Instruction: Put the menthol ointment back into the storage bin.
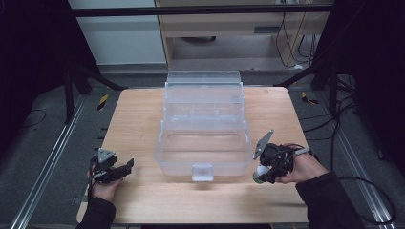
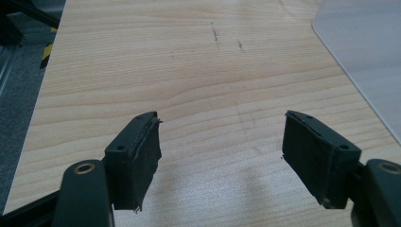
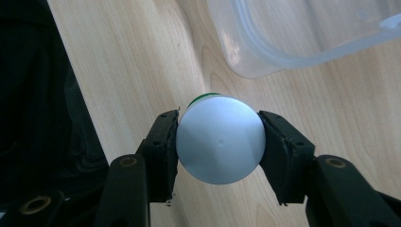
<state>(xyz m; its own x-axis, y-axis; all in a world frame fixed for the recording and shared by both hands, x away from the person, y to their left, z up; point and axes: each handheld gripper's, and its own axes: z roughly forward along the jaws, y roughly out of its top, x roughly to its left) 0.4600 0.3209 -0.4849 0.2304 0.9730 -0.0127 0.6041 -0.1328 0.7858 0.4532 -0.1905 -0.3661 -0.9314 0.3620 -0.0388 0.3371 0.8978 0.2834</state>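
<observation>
White bottle (image 3: 220,144) clamped in right gripper (image 3: 218,142) jaws, pointing down at table (image 3: 132,56).

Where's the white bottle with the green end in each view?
High view: white bottle at lower right, clamped in the right gripper, just off the clear plastic box.
Left gripper view: not in it.
Right gripper view: white bottle at centre, round end towards the camera, between both jaws.
Shared landmark: the box's rounded corner.
</observation>
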